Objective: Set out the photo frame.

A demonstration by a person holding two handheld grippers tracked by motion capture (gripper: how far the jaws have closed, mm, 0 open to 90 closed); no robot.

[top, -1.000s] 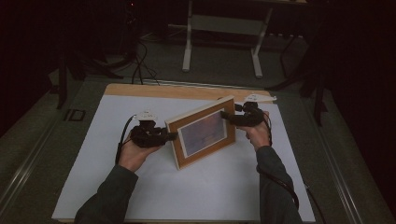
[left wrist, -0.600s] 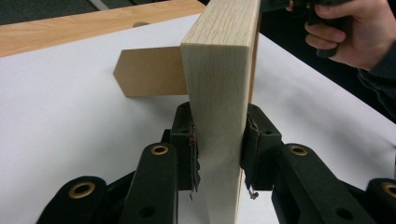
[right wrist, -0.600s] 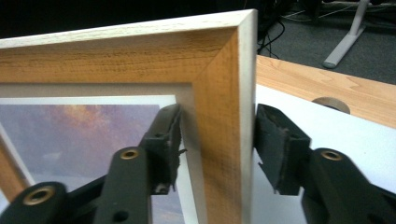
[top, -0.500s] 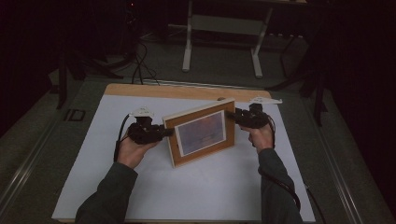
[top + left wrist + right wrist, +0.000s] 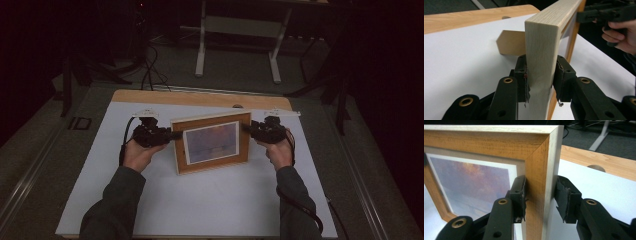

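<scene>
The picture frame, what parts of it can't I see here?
- High view: the back of the picture frame is turned away from the camera.
- Left gripper view: its front is hidden behind the pale side edge; the stand is partly covered by the frame.
- Right gripper view: the photo is cut off by the left edge, and the tongs hide the bottom.

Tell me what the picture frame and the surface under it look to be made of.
The picture frame looks like wood: grain lines show on its brown front and on its pale, matt outer edge. The sheet it stands on is plain, matt white, perhaps paper or thin plastic. The table beneath shows light wood grain along its far edge, possibly veneer or laminate.
</scene>
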